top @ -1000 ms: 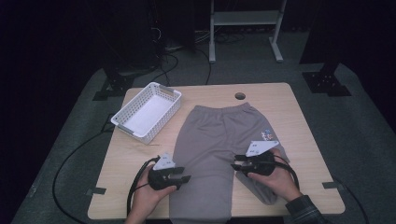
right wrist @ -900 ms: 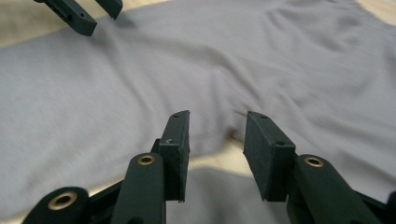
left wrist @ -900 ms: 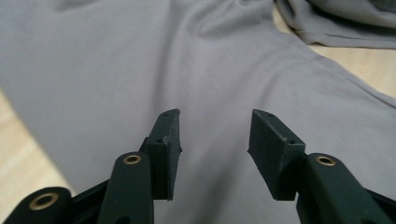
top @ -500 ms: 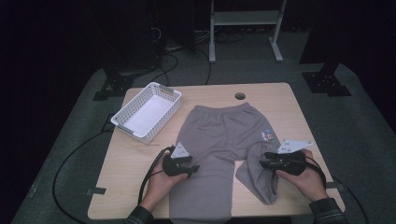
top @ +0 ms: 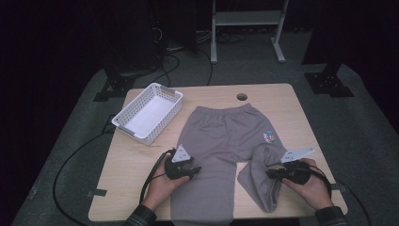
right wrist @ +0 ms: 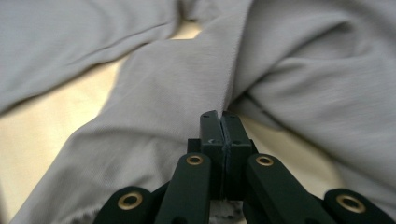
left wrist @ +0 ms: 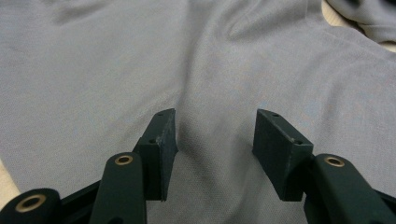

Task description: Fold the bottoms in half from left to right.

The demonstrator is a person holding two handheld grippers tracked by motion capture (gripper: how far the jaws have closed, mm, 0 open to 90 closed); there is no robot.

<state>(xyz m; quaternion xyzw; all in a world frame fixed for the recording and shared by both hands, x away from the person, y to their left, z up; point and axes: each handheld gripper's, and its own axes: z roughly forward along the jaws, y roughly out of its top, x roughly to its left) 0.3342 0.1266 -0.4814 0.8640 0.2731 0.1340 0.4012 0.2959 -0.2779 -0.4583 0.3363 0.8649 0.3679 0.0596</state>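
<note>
We are starting at the jaws: the right gripper [right wrist: 219, 122] has just been closing and its pads now meet flat, with the seamed edge of the crumpled trouser leg [top: 258, 181] running up from the tips; whether a pinch of cloth is caught between them we cannot tell. The left gripper [left wrist: 212, 140] is standing about half open, pads apart over the flat leg [top: 202, 193], nothing between them, the cloth lying smooth beneath. Both are working on the grey sweatpants [top: 226, 141], which are lying in the middle of the table [top: 310, 113], waistband toward the far edge, legs running toward us and hanging over the near edge. To do this step well, we are judging that the right gripper needs a firm hold on the hem or seam rather than a loose fold, and should be drawing the bunched leg straight while the left presses or pins the flat leg so the whole garment is not sliding. Counting outward: one pair of sweatpants with one small chest-style logo [top: 269, 137], one white basket [top: 148, 112] well to its left, one table hole [top: 242, 97], two grippers, two hands.
</note>
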